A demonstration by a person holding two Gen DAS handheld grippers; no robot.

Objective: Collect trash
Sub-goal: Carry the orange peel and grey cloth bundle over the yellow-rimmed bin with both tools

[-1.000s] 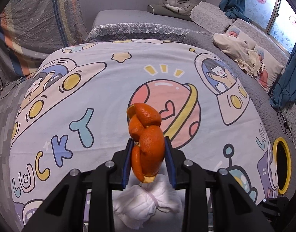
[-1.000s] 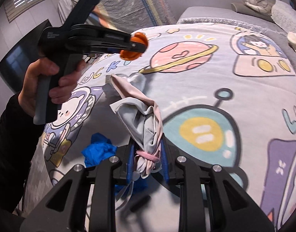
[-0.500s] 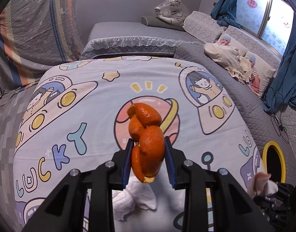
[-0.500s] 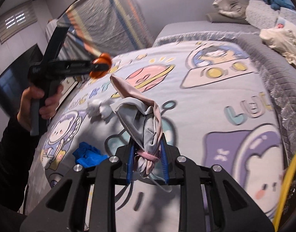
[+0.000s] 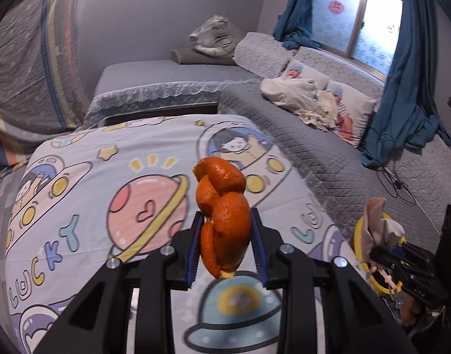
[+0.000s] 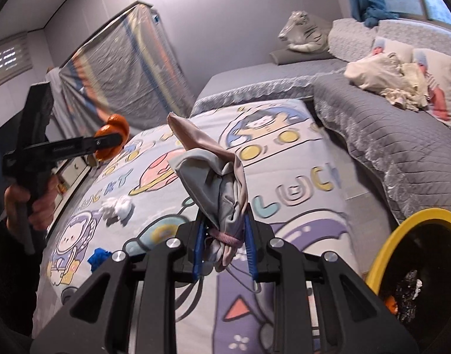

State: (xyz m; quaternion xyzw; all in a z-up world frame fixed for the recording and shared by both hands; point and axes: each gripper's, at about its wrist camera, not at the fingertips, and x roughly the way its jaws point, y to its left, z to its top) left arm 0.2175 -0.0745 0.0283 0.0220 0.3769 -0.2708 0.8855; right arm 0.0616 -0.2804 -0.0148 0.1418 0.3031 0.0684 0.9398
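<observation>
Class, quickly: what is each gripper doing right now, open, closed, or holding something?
Left gripper: closed on the orange peel.
Right gripper: closed on the crumpled face mask.

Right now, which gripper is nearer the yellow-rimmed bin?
Right. The right gripper, holding a face mask, is beside the bin; the left gripper, holding orange peel, is farther away.

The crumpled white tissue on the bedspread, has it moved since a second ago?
No. The white tissue still lies beside the astronaut print; only the cameras moved, toward the yellow-rimmed bin.

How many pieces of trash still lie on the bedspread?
2: a crumpled white tissue near the left edge, and a blue scrap nearer the camera. The hand-held grippers may hide more.
</observation>
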